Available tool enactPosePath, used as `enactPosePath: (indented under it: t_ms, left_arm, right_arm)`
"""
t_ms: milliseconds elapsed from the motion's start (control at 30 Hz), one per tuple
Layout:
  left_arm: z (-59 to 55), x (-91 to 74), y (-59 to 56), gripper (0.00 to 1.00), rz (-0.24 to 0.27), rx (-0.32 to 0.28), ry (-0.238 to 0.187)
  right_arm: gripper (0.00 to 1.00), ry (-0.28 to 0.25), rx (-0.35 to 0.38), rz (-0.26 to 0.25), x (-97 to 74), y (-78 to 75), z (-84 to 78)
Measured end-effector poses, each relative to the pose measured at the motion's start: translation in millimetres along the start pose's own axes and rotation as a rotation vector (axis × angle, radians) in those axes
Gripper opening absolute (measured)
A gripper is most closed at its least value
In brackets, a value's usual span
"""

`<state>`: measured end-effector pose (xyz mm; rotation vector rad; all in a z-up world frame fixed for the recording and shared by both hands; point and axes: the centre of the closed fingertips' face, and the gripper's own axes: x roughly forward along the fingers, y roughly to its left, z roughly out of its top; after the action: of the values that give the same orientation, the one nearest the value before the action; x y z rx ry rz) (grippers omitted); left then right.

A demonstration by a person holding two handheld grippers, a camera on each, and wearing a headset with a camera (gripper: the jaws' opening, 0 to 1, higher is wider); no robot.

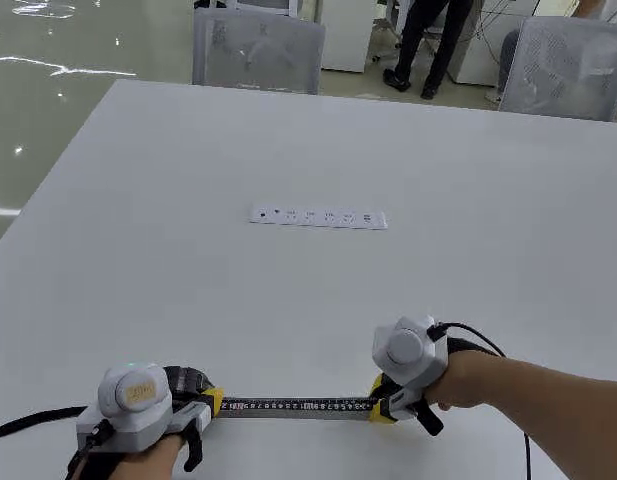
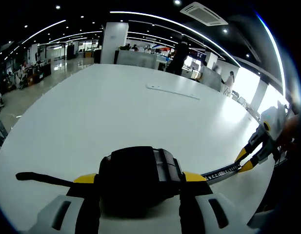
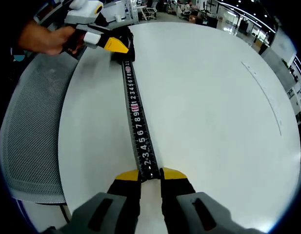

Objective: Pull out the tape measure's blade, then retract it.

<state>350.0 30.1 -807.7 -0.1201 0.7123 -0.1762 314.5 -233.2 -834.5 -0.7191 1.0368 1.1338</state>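
The left gripper [image 2: 139, 179] clamps the tape measure case [image 2: 135, 163]; the right gripper [image 3: 150, 174] pinches the end of the extended blade [image 3: 134, 112] across the white table [image 1: 288, 150].

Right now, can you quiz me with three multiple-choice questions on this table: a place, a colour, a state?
1. Where is the flat white power strip? A on a chair; B midway across the white table; C in a gripper.
2. What colour is the tape measure's boxy case? A black; B red; C green.
3. The numbered blade is: A fully retracted; B snapped; C drawn out between the left gripper and right gripper.
Answers: B, it lies alone mid-table; A, the case in the left jaws is black; C, the blade spans from case to right jaws.
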Motion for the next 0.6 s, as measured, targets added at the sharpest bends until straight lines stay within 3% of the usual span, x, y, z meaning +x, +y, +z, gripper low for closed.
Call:
enactPosePath:
  t_ms: [167,400,600]
  left_arm:
    - [0.4,0.5,0.4,0.61,0.001,0.003,0.007]
    - [-0.1,1.2,0.7,0.62,-0.004,-0.014,0.016]
    - [1.3,1.3,0.1,0.65,-0.008,-0.009,-0.009]
  right_arm:
    - [0.14,-0.015,-0.025,-0.004,-0.5,0.8,0.8]
    - [0.13,-0.028,0.015,0.006,0.8,0.2,0.4]
    - [0.13,-0.014,0.003,0.016,1.6,0.9,1.9]
